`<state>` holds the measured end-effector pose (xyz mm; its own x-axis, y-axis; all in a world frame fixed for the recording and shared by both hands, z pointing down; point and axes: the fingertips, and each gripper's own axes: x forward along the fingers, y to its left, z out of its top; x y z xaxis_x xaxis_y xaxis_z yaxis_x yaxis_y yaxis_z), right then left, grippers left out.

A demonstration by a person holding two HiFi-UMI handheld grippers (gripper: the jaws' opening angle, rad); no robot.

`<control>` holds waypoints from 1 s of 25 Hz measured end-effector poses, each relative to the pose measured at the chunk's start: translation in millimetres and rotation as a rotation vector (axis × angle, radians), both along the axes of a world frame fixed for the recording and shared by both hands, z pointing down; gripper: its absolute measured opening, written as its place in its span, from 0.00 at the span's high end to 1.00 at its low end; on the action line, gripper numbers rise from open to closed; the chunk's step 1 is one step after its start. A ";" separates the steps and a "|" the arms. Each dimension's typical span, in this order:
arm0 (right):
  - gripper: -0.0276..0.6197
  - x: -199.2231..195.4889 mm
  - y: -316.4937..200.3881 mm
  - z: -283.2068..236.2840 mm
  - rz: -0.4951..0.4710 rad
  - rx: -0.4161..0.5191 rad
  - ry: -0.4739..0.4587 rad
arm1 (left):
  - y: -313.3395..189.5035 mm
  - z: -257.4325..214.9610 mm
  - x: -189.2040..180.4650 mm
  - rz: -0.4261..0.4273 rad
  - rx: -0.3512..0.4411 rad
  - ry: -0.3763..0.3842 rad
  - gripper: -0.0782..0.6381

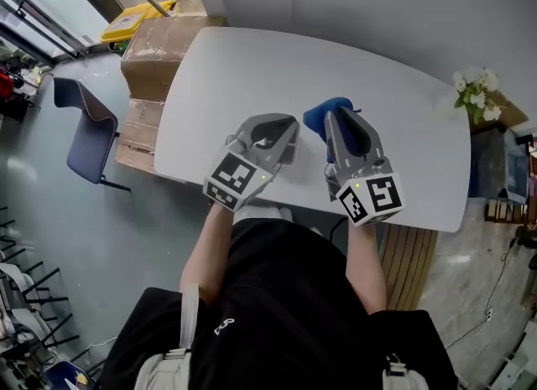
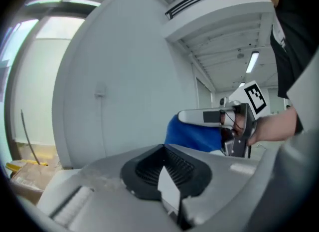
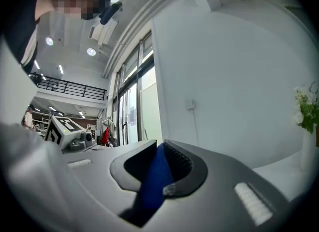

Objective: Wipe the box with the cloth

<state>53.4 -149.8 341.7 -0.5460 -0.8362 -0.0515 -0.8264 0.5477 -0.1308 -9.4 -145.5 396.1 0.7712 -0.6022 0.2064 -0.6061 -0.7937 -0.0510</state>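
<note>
Right gripper view: right tool [image 3: 158, 165] pinching blue cloth [image 3: 151, 192] | left tool [image 2: 165, 165] pinching white box [image 2: 169, 191]

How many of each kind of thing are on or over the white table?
Grippers: 2, the left gripper and the right gripper
blue cloth: 1
white box: 1
flower bunch: 1
Total: 5
</note>
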 end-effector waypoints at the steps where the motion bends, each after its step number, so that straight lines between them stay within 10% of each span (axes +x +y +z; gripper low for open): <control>1: 0.89 -1.6 0.3 -1.2 -0.001 0.002 0.005 | -2.5 -6.3 -3.8 -0.045 0.010 0.034 0.89; 10: 0.91 -1.7 -0.9 -8.4 0.097 -0.005 0.053 | -19.9 -38.6 -30.8 -0.357 0.081 0.212 0.89; 25: 0.91 -21.3 0.6 -19.3 0.069 0.020 0.075 | -22.1 -55.3 -40.0 -0.374 0.104 0.243 0.89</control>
<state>32.0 -149.1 322.4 -0.4897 -0.8714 -0.0295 -0.8695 0.4906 -0.0567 -49.5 -167.6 340.8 0.5158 -0.8562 -0.0295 -0.8541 -0.5166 0.0600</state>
